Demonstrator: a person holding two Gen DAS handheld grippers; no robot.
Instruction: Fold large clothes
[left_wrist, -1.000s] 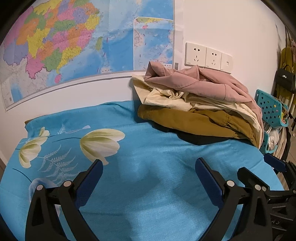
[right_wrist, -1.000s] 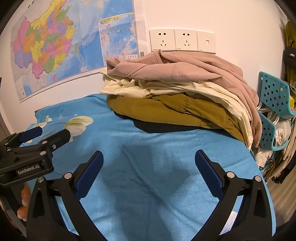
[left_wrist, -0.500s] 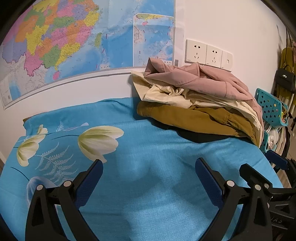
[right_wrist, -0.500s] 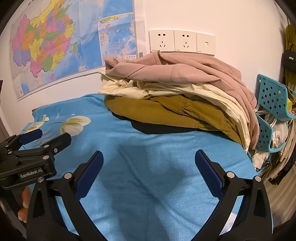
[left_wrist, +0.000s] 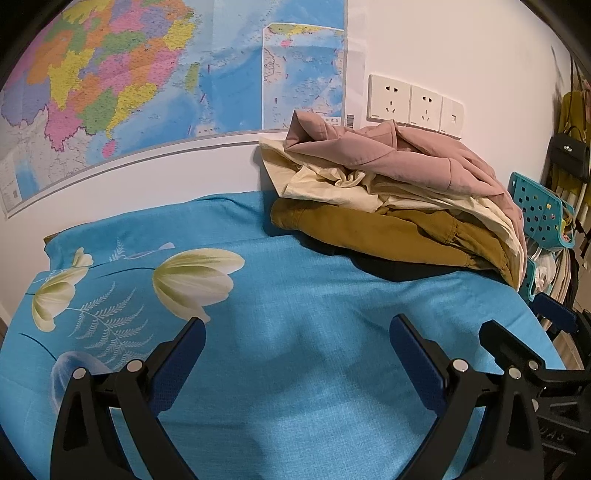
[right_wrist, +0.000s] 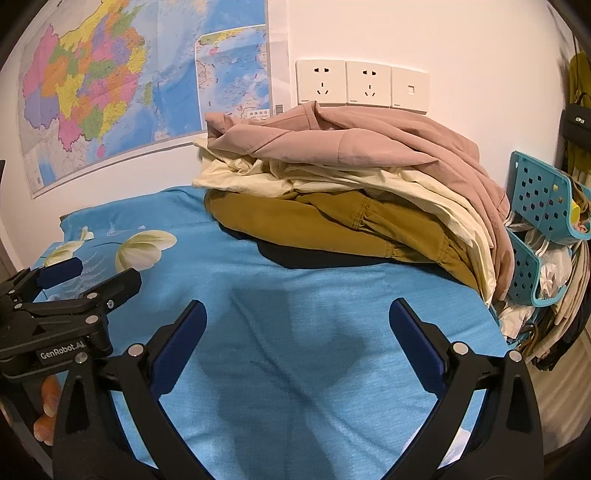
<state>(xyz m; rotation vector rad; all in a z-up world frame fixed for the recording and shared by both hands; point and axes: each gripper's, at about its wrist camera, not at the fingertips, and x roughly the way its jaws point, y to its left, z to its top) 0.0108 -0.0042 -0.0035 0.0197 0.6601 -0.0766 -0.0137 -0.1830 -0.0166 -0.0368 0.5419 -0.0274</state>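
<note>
- The left gripper (left_wrist: 297, 326) is held spread wide and empty above the blue floral sheet (left_wrist: 280, 369).
- The right gripper (right_wrist: 297, 310) is likewise held released, nothing between its fingers.
- The pile of clothes (right_wrist: 354, 195) is seen at 1 o'clock against the wall: a pink garment (right_wrist: 369, 144) on top, a cream garment (right_wrist: 332, 181) under it, a mustard garment (right_wrist: 332, 225) lowest.
- The pile's right side is draped over the bed edge (right_wrist: 491, 306), just beside a teal perforated basket (right_wrist: 539, 192).
- Open sheet is left from 6 to 10 o'clock.
- The left gripper's side is glimpsed at 9 o'clock in the right view.
</note>
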